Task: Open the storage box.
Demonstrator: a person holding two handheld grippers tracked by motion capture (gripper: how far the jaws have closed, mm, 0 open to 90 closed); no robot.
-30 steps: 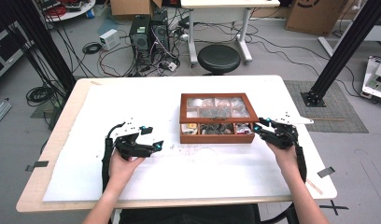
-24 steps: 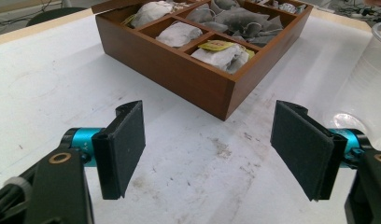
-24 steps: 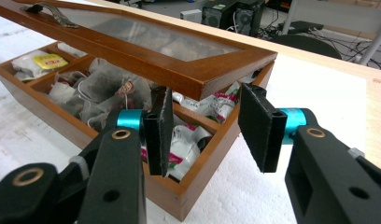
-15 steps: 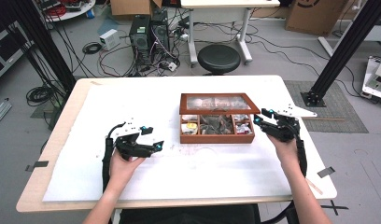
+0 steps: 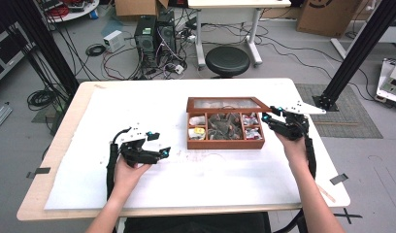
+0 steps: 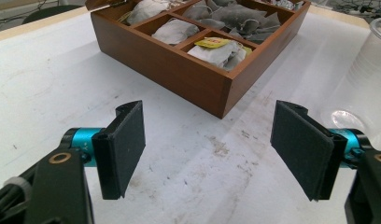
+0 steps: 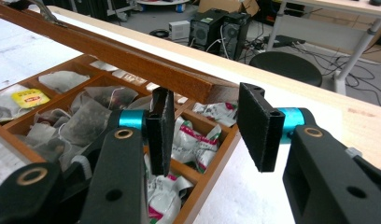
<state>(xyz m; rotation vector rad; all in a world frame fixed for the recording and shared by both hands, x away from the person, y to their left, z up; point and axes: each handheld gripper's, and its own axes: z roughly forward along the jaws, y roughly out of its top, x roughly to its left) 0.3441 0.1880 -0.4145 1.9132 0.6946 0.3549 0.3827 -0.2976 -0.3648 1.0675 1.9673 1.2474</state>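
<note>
Nearest the person, the left claw (image 5: pixel 157 144) hovered over the white-covered counter (image 5: pixel 225 174) toward its left side, its jaws spread wide and gripping nothing. In the left gripper view a clear plastic cup (image 6: pixel 366 79) stood just beside it.

Farther in, near the middle of the counter, sat the brown wooden tea box with divided compartments (image 5: pixel 225 143), filled with grey and white tea bags (image 7: pixel 86 116). Its glass-paned wooden lid (image 5: pixel 227 103) stood raised at the far edge.

The right claw (image 5: pixel 270 116) hung at the box's right side with jaws spread, close to the raised lid's corner but empty. Opening looked like the step in hand; the next move probably called for choosing a bag and closing on it gently.
</note>
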